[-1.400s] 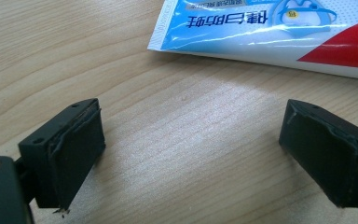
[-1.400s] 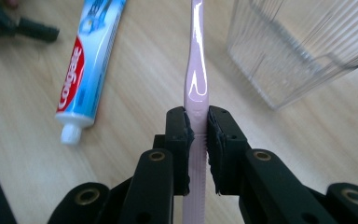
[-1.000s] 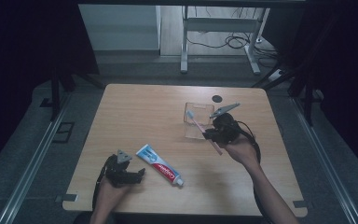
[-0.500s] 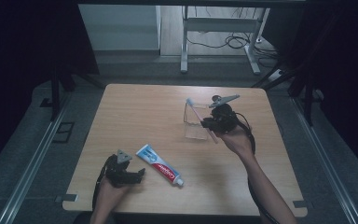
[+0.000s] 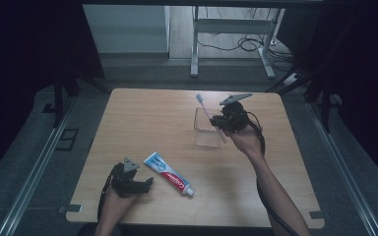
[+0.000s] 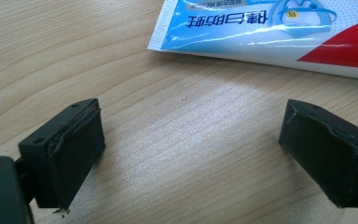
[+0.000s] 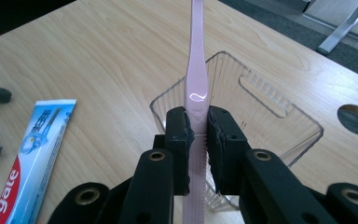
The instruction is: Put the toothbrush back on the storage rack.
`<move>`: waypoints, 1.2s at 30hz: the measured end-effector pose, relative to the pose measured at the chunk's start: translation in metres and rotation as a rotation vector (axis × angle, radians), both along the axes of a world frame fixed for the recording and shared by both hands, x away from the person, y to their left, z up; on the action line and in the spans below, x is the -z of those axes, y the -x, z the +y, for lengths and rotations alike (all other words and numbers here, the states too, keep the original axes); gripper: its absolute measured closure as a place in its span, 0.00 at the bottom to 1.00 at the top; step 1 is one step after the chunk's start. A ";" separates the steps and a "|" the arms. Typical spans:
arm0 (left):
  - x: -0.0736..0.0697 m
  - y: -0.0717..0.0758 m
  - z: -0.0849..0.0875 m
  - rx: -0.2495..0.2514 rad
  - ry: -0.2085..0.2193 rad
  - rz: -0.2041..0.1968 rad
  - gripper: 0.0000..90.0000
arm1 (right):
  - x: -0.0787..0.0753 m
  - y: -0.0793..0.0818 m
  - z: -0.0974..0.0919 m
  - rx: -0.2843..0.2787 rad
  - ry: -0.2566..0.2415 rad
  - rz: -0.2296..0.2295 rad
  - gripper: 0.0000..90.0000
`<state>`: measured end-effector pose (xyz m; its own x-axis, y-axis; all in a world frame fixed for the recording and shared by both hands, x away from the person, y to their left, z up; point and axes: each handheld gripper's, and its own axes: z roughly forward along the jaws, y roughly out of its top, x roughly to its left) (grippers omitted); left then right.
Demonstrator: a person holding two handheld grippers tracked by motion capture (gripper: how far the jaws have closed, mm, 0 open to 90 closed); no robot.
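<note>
My right gripper [image 5: 222, 121] [image 7: 198, 128] is shut on a pink toothbrush [image 5: 207, 114] [image 7: 197, 70], held above a clear plastic cup [image 5: 206, 130] [image 7: 256, 107] at the table's right middle. The brush head points toward the far edge and the handle's lower end hangs over the cup's mouth. A blue, white and red toothpaste tube [image 5: 169, 173] [image 6: 270, 28] [image 7: 30, 154] lies flat near the front. Just left of the tube my left gripper [image 5: 137, 184] [image 6: 191, 154] rests low on the table, open, with bare wood between its jaws.
The wooden table [image 5: 142, 123] has a round cable hole [image 7: 356, 119] beyond the cup. Dark curtains stand on both sides, and a metal desk frame [image 5: 231, 34] with cables on the floor stands behind the table.
My right gripper has carried the toothbrush up and toward the far edge, turning it more upright over the cup. The left gripper and the tube have stayed put.
</note>
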<state>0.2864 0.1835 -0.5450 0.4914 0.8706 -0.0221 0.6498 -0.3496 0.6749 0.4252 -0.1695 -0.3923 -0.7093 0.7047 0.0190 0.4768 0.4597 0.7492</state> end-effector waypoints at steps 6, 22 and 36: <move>0.000 0.000 0.000 0.000 0.000 0.000 0.07 | -0.004 -0.008 0.000 0.014 -0.020 -0.014 0.87; 0.000 0.000 0.000 -0.002 0.000 0.000 0.07 | -0.007 -0.031 0.007 0.059 -0.081 -0.062 0.87; 0.000 0.000 0.000 0.000 0.001 0.001 0.07 | 0.012 -0.040 0.014 0.060 -0.058 -0.089 0.87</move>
<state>0.2864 0.1835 -0.5449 0.4914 0.8706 -0.0232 0.6507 -0.3493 0.6742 0.4655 -0.1554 -0.4048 -0.6665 0.7455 0.0001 0.4328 0.3868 0.8143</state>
